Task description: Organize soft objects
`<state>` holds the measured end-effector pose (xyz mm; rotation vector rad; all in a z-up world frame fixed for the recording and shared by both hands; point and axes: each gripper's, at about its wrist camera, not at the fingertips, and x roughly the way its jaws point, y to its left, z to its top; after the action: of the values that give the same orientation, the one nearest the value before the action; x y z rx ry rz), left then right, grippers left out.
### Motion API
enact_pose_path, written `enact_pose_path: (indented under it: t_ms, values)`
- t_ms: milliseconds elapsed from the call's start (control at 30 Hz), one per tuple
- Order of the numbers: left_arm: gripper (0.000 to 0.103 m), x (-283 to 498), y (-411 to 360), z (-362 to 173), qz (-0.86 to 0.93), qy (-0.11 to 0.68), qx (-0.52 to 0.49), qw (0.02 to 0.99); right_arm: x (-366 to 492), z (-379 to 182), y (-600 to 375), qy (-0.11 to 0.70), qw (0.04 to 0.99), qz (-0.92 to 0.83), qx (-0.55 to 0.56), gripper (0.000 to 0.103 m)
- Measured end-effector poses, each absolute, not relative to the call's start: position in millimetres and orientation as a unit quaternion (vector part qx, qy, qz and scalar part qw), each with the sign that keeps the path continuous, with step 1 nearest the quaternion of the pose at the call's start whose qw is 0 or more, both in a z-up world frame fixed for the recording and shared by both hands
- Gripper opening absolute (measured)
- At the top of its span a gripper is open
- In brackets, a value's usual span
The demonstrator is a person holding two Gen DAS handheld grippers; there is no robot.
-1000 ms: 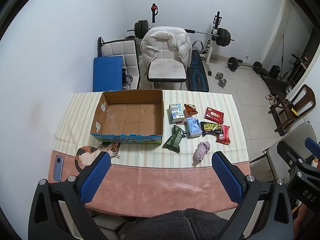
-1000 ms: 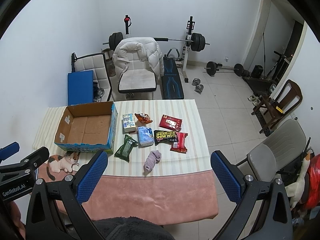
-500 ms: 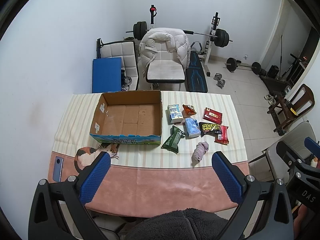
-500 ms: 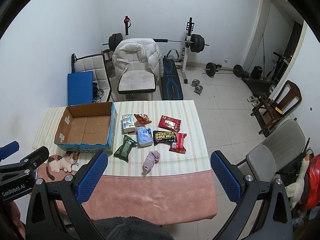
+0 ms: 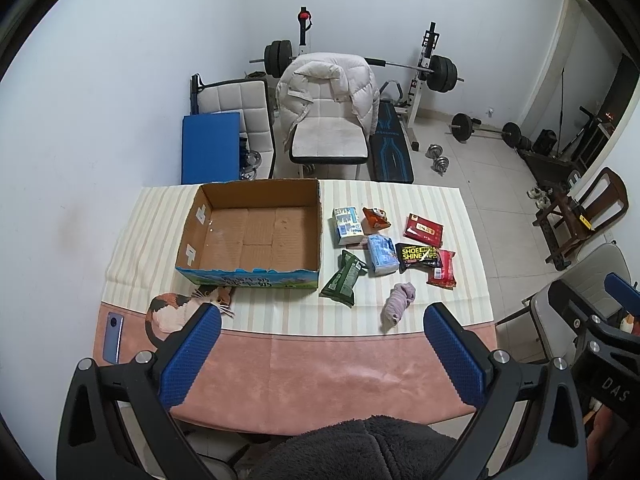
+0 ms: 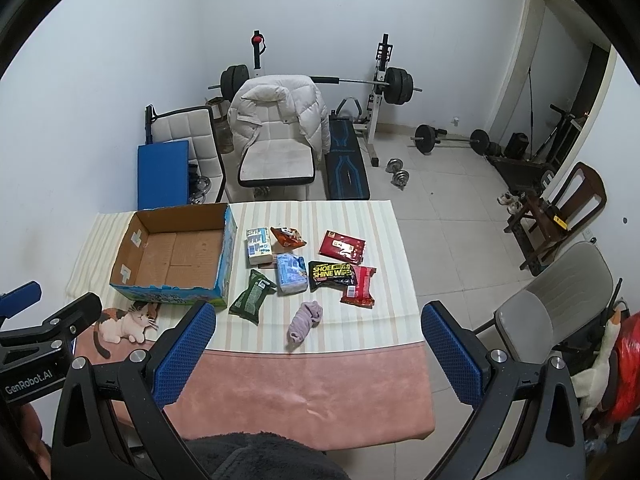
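The left gripper hangs above the near, pink part of the table, its blue-padded jaws spread wide with nothing between them. The right gripper hovers just beside it in the same way, jaws wide apart and holding nothing.

Closest beyond the fingertips lies a rolled lilac sock on the striped cloth, apart from the other items. Just past it sit a dark green pouch, a pale blue tissue pack, a black "Shoe Shine Wipes" packet and a red packet whose edge the black one overlaps. Farther back are a white-and-blue tissue pack, a small orange snack bag and a flat red pouch.

To the left of this cluster stands an open cardboard box, nothing inside it. By its near corner lies a calico cat figure; whether it is a toy or a print on the cloth is unclear. A blue smartphone rests at the table's left edge
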<state>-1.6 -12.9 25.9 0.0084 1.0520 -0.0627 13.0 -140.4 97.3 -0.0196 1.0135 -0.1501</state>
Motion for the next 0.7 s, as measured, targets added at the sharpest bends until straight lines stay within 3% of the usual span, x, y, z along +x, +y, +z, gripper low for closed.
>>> enact_pose_path:
  t_ms: [133, 300, 433, 700]
  values:
    - [0.103, 23.7, -17.4, 10.2, -0.035, 0.511, 0.007, 0.859, 27.1, 89.2, -155.7, 0.497, 0.865, -0.063, 0.016, 0.103]
    - [0.103, 91.0, -29.5, -42.1, -0.047, 0.554, -0.007, 0.831, 70.6, 38.5, -203.2, 0.53, 0.843, -0.061, 0.07, 0.103]
    - [0.103, 162.0, -50.0, -105.1, -0.053, 0.599, -0.008, 0.799, 132.8, -40.1, -249.4, 0.581, 0.804, -0.059, 0.111, 0.103]
    - [0.103, 292.1, -96.4, -235.6, -0.049, 0.687, 0.001, 0.725, 270.0, -210.4, -298.4, 0.684, 0.727, -0.036, 0.053, 0.103]
